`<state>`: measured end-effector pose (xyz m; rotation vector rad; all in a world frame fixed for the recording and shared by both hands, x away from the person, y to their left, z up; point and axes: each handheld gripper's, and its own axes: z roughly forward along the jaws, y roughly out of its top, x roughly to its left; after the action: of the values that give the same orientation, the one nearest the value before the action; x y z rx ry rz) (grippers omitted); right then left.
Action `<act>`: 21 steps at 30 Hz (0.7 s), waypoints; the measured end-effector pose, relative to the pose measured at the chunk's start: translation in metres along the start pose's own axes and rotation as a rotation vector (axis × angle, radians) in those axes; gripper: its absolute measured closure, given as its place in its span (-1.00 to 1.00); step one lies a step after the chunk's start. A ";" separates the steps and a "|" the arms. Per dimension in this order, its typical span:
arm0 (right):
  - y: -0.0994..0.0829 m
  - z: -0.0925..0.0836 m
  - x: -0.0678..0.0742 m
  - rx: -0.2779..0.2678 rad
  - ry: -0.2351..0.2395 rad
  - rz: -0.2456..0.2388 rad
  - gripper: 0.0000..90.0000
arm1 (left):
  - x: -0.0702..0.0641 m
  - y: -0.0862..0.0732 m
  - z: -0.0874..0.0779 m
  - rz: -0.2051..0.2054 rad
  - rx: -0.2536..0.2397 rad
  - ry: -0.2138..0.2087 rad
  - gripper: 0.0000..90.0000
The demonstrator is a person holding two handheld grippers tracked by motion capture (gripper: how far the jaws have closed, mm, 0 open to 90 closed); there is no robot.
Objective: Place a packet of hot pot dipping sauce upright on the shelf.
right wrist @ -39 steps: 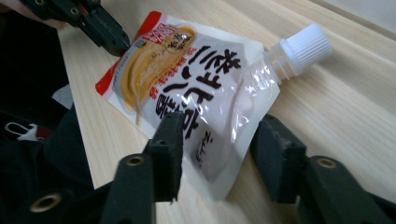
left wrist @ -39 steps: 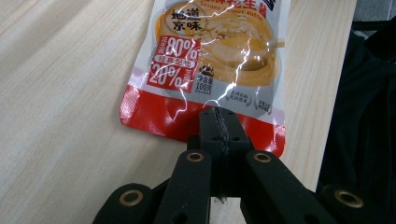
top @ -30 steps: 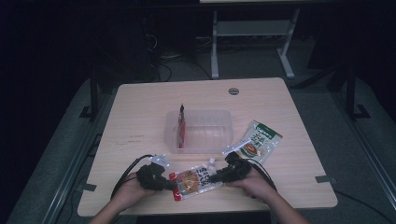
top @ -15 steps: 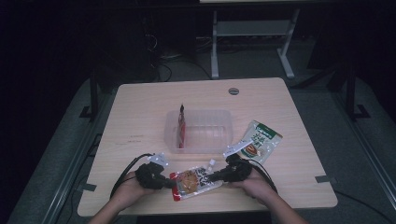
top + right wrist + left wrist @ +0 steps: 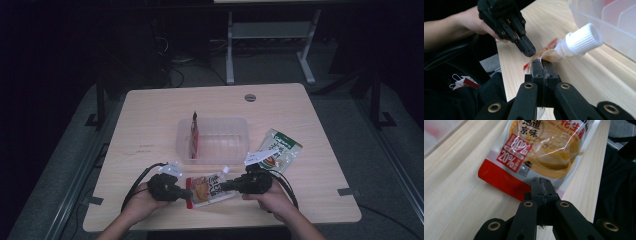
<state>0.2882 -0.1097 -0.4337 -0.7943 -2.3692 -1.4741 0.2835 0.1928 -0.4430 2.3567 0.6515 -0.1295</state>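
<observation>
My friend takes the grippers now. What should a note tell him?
Left hand-held gripper: shut on the spouted sauce pouch at its red bottom edge.
Right hand-held gripper: shut on the same pouch beside its white cap.
The pouch is at the near table edge. Behind it sits the clear bin, one red packet standing inside. A green pouch lies right of the bin.
Left to do, probably: put both pouches in the bin.
</observation>
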 end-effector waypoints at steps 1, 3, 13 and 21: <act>0.001 -0.001 0.000 -0.006 0.004 -0.003 1.00 | -0.001 0.001 0.001 0.004 -0.005 0.002 0.99; 0.002 -0.003 0.002 -0.017 0.014 -0.002 1.00 | -0.002 0.003 0.001 0.007 -0.015 0.002 0.99; 0.012 -0.013 0.011 -0.068 0.034 -0.058 1.00 | -0.011 0.014 0.006 0.061 -0.051 0.002 0.99; 0.019 -0.015 0.019 -0.091 0.042 -0.099 1.00 | -0.023 0.023 0.011 0.106 -0.076 -0.016 0.99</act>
<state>0.2822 -0.1098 -0.4037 -0.6685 -2.3559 -1.6311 0.2756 0.1615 -0.4318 2.3085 0.5139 -0.0752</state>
